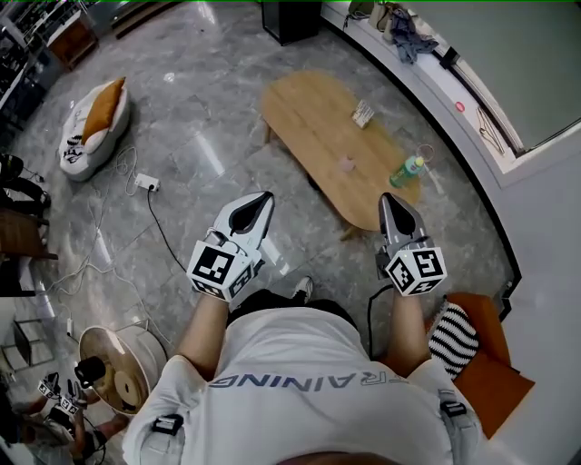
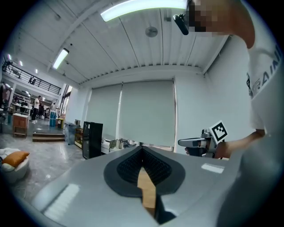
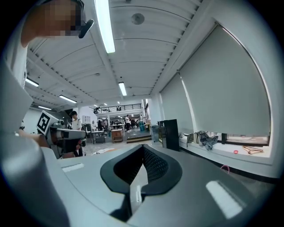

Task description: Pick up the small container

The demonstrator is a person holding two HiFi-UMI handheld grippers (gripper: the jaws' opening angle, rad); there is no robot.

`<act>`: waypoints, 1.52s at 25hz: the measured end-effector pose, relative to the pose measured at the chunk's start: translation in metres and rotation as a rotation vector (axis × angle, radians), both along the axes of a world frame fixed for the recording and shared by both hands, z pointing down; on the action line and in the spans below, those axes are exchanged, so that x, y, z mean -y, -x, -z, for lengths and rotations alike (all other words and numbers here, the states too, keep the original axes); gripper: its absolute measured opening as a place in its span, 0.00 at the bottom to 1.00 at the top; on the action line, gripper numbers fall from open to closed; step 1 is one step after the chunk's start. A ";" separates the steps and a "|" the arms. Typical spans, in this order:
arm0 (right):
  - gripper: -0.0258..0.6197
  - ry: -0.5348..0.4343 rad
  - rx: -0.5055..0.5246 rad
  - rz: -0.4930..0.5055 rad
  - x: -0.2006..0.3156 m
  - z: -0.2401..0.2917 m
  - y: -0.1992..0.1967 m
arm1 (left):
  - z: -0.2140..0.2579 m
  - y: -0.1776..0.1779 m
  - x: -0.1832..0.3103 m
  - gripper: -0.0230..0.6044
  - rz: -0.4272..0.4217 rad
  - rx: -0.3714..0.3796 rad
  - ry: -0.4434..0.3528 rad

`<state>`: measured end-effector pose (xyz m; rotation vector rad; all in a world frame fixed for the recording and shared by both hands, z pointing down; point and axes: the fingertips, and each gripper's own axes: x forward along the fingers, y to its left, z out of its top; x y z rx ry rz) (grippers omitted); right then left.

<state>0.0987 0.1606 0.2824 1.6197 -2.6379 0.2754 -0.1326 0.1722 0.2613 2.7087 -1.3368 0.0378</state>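
Observation:
A low oval wooden table (image 1: 318,127) stands ahead of me. On it sit a small pale pink container (image 1: 346,164), a green bottle (image 1: 408,171) near the right edge, and a small striped box (image 1: 364,113) farther back. My left gripper (image 1: 265,196) hangs over the floor to the left of the table's near end, jaws together and empty. My right gripper (image 1: 388,198) hovers at the table's near right end, also shut with nothing in it. Both point level, well short of the container. In the gripper views the left gripper (image 2: 142,148) and right gripper (image 3: 143,147) show their pads meeting.
A white beanbag with an orange cushion (image 1: 95,123) lies far left, with a power strip and cables (image 1: 145,183) trailing across the marble floor. A black cabinet (image 1: 290,18) stands behind the table. A striped cushion (image 1: 454,338) lies at my right, and a window ledge (image 1: 427,77) runs along the right.

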 end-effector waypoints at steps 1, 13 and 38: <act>0.06 -0.001 0.002 -0.004 0.010 0.000 -0.007 | 0.000 -0.005 0.010 0.04 0.001 0.000 0.003; 0.06 0.032 0.024 -0.089 0.091 -0.016 -0.057 | -0.008 -0.066 0.121 0.04 -0.117 0.009 0.028; 0.06 0.093 -0.009 -0.428 0.280 -0.036 -0.055 | -0.049 -0.086 0.389 0.04 -0.440 0.035 0.121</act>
